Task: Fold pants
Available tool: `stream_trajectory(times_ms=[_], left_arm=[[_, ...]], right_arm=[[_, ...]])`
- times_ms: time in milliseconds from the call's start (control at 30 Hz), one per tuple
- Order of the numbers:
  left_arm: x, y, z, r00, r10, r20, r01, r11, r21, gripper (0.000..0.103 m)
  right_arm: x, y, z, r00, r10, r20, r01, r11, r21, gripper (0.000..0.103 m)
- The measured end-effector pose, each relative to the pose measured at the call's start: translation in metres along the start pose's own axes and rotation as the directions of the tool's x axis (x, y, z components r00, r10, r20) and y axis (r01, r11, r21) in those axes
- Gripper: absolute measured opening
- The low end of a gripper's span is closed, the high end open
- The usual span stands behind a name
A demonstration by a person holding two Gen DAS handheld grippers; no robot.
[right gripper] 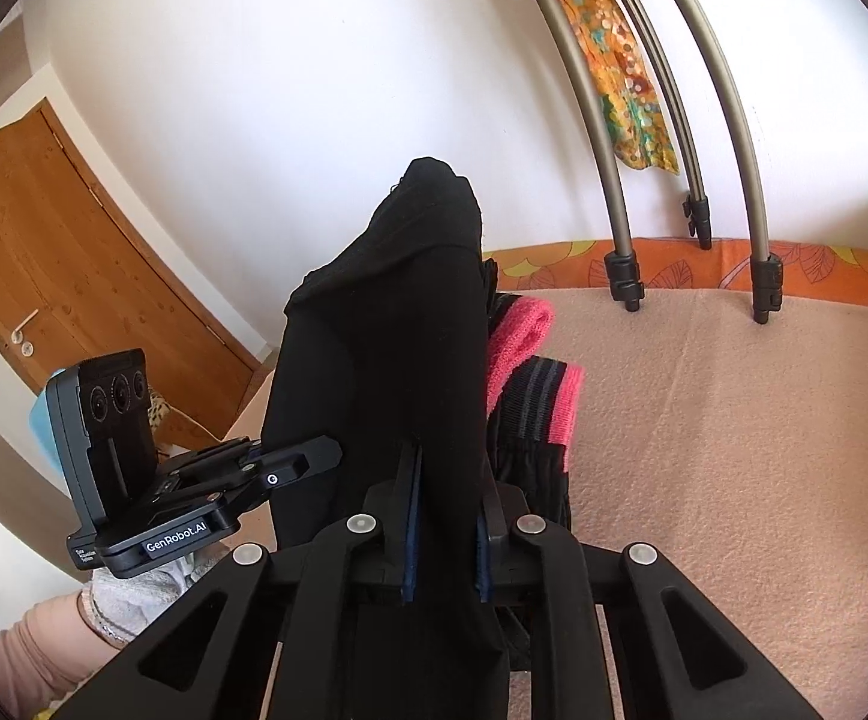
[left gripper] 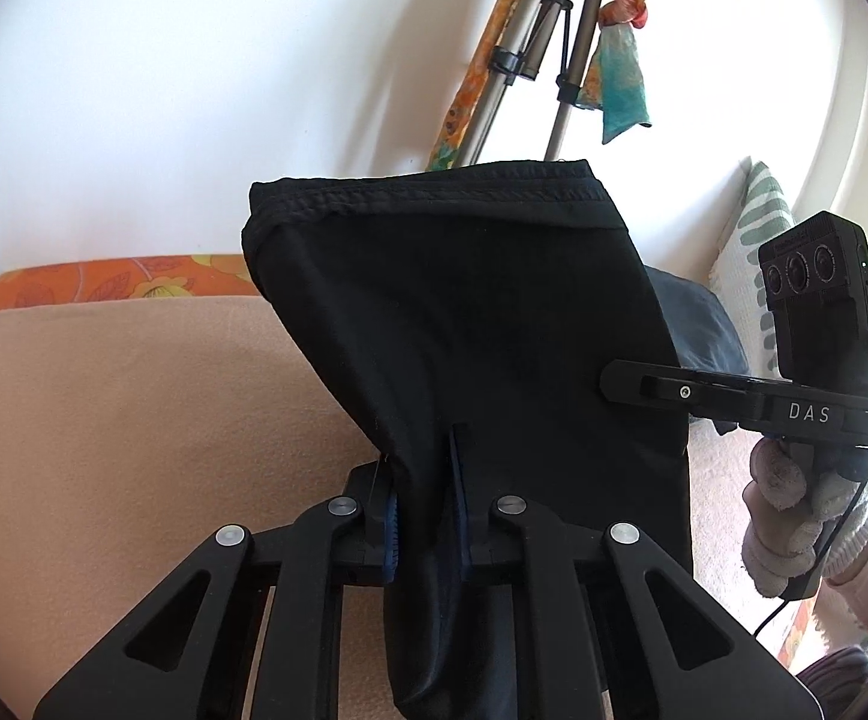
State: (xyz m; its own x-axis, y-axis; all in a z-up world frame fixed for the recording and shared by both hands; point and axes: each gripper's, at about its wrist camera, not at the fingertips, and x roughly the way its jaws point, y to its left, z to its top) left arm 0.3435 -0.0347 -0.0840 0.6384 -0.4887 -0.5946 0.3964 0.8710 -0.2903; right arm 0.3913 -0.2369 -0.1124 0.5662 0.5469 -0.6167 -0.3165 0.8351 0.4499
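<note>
A peach blanket [right gripper: 733, 420] covers the bed, with an orange floral sheet [right gripper: 703, 267] showing along its far edge. Tripod legs [right gripper: 619, 180] stand on the blanket — a patterned scarf [right gripper: 619, 72] hangs among them. Pink-and-black striped socks [right gripper: 538, 384] lie on the blanket. A wooden door [right gripper: 74, 276] stands left; a leaf-print pillow [left gripper: 751, 252] sits far right.

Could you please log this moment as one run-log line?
left hand-held gripper: shut on black pants | right hand-held gripper: shut on black pants | pants: lifted over beige blanket
</note>
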Motion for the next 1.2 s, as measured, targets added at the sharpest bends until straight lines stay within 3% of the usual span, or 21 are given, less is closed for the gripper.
stream_trajectory(times_ms=[400, 833, 1033, 1200], left_arm=[[-0.007, -0.123, 0.037, 0.986, -0.157, 0.049, 0.149, 0.978, 0.145, 0.011], [0.066, -0.277, 0.075, 0.948, -0.319, 0.014, 0.302, 0.911, 0.279, 0.011], [0.110, -0.311, 0.083, 0.945, -0.328, -0.013, 0.318, 0.905, 0.283, 0.011], [0.153, -0.316, 0.092, 0.954, -0.298, -0.040, 0.297, 0.916, 0.269, 0.011]], right_arm=[[-0.137, -0.009, -0.011, 0.983, -0.095, 0.159, 0.093, 0.995, 0.020, 0.012], [-0.302, -0.088, -0.022, 0.916, -0.280, 0.286, 0.254, 0.959, 0.126, 0.012], [-0.338, -0.142, -0.019, 0.896, -0.330, 0.298, 0.286, 0.941, 0.182, 0.012], [-0.327, -0.190, -0.004, 0.896, -0.353, 0.271, 0.299, 0.928, 0.221, 0.012]])
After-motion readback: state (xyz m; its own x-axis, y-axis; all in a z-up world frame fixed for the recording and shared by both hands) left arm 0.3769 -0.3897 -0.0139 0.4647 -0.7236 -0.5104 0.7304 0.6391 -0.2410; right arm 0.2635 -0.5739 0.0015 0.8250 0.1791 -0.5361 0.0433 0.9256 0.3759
